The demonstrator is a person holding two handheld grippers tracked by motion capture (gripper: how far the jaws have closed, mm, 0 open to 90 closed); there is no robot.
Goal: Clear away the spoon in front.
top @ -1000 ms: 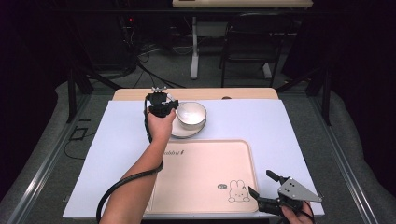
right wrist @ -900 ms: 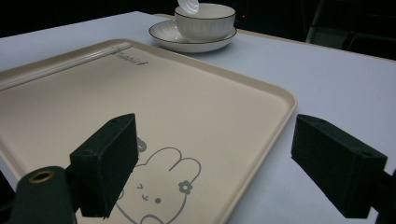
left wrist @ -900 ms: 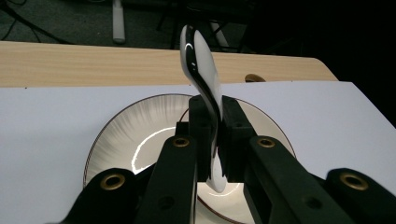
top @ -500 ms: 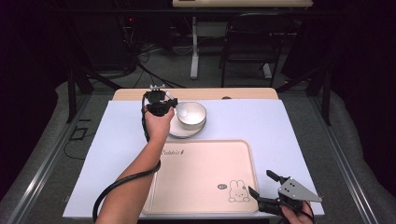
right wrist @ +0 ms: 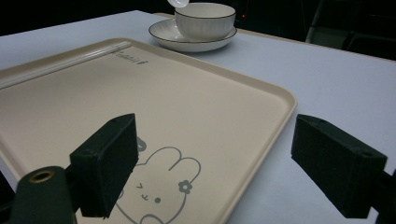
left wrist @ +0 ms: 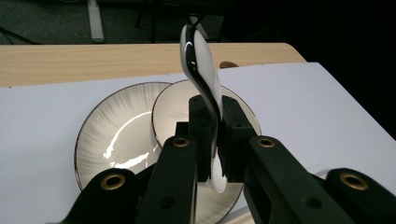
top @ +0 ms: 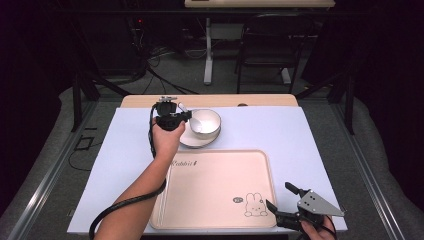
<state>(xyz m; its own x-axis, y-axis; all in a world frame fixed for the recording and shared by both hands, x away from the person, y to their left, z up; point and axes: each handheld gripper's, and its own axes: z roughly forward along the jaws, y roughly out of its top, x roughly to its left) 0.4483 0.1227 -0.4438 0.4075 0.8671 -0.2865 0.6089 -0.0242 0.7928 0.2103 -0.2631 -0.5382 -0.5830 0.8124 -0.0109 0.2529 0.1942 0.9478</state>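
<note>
Your left gripper has its jaws clamped on a glossy white spoon, held over the bowl and saucer near the table's far edge; keep the slick, curved handle upright. Your right gripper waits with jaws apart at the smooth beige tray's near right corner.

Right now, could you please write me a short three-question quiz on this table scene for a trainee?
1. True or false: the left tongs are shut on a white spoon.
2. The bowl stands on: A) the tray, B) a saucer, C) bare cloth?
3. What is printed on the tray near the right tongs?

Key: 1 true. 2 B, the saucer. 3 a rabbit.
</note>
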